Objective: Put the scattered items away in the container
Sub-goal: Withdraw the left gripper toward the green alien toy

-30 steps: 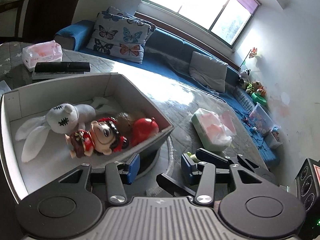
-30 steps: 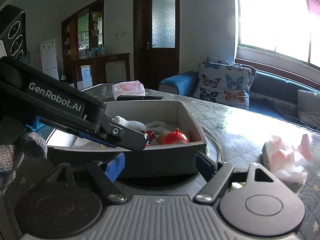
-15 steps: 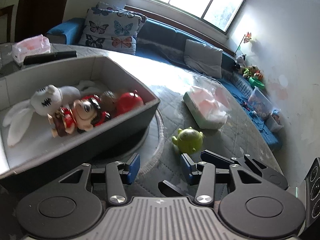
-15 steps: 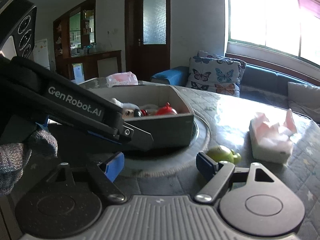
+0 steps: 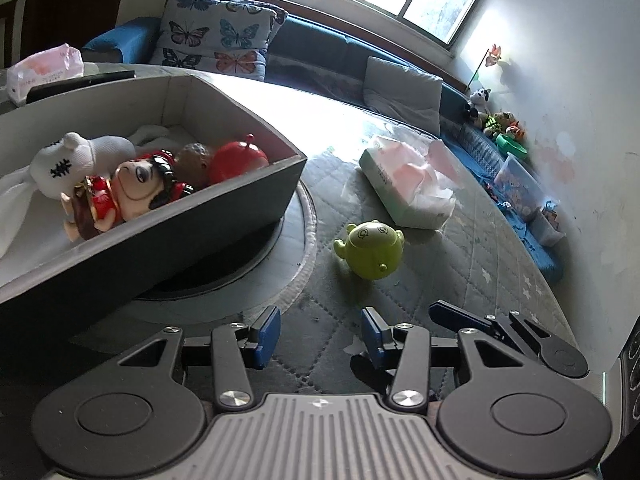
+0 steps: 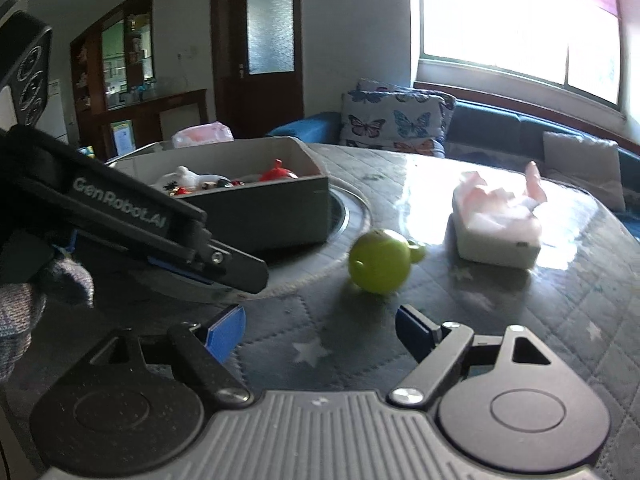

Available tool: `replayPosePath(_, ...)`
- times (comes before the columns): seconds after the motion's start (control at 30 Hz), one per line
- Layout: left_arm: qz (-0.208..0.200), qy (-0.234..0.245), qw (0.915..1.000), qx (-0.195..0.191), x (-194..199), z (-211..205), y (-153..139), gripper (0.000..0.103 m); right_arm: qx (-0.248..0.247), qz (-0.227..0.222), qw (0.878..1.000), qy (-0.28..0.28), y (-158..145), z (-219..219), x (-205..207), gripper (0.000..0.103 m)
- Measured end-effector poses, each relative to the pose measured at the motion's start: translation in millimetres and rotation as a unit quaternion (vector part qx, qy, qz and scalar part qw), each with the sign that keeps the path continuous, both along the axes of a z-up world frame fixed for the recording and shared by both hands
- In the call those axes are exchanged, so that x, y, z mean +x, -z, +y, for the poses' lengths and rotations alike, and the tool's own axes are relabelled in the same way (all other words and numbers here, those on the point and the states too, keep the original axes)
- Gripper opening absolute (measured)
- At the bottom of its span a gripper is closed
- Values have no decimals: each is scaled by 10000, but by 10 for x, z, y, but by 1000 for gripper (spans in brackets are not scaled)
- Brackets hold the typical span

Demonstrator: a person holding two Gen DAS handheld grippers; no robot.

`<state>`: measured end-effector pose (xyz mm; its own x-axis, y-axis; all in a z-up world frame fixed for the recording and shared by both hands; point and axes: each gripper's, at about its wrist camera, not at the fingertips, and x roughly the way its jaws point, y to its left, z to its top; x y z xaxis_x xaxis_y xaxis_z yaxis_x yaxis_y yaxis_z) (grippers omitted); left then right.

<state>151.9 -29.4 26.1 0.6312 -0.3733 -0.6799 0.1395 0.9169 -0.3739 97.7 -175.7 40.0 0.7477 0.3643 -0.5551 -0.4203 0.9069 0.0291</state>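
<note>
A grey box (image 5: 224, 204) stands on a round turntable at the left; it also shows in the right wrist view (image 6: 280, 216). In it lie a white plush rabbit (image 5: 72, 160), a red-dressed doll (image 5: 128, 188) and a red round toy (image 5: 236, 160). A green round toy (image 5: 370, 252) lies on the quilted table right of the box, also in the right wrist view (image 6: 380, 258). My left gripper (image 5: 320, 334) is open and empty, short of the green toy. My right gripper (image 6: 320, 328) is open and empty, just before the toy.
A tissue pack (image 5: 408, 184) lies beyond the green toy, seen too in the right wrist view (image 6: 498, 226). Another tissue pack (image 5: 44, 70) and a remote (image 5: 80, 82) lie behind the box. The left gripper's body (image 6: 132, 216) crosses the right wrist view. A sofa runs behind the table.
Both grippers have pulled back from the box and lowered toward the table. The green toy has come into full view ahead of them. Both stay open.
</note>
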Motion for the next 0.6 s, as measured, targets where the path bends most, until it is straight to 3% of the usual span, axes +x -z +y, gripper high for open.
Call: replayPosePath(0.6, 66, 115, 9997, -215, 417, -167, -14, 47, 336, 293, 9985, 332, 78, -202, 397, 84)
